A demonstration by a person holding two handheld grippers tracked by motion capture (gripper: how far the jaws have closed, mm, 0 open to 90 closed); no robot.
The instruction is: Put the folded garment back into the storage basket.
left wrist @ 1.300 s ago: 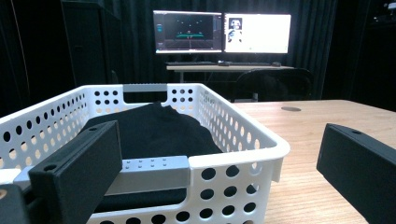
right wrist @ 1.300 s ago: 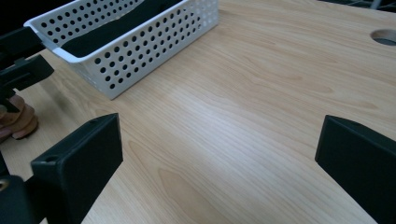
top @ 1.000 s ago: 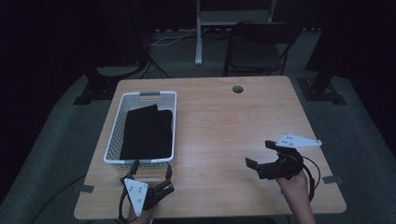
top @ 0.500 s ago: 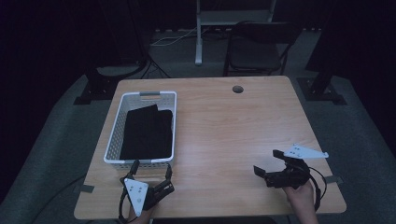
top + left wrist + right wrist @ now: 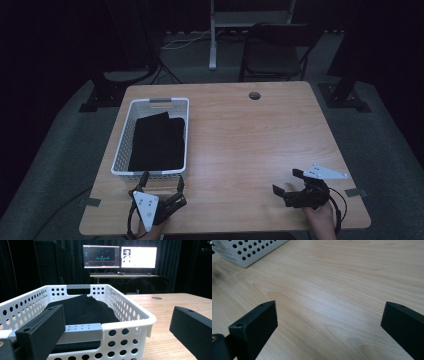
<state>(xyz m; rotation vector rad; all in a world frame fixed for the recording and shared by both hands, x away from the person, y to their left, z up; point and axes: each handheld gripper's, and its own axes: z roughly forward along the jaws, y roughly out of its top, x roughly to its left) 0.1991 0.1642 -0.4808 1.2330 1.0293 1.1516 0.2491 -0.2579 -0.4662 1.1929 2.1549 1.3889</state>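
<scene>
A white perforated basket (image 5: 123, 140) stands at the table's left side with a folded black cloth (image 5: 156, 142) lying inside it. My left gripper (image 5: 162, 182) rests open near the front edge, just in front of the basket's near wall. From the left gripper view the basket (image 5: 125, 325) rises right ahead between the spread jaws, and the black cloth (image 5: 85, 308) mounds above its rim. My right gripper (image 5: 286, 181) is open at the front right, low over bare wood and pointing left. Nothing lies between its jaws.
The wooden table (image 5: 240, 135) has a round cable hole (image 5: 255, 95) near its far edge. A dark chair (image 5: 277, 50) stands behind the table. Two lit monitors (image 5: 120, 257) sit on a desk farther back. A corner of the basket (image 5: 244, 251) shows at the upper left.
My right gripper has drawn back toward the front edge of the table and sunk lower. The left gripper, basket and cloth have stayed put.
</scene>
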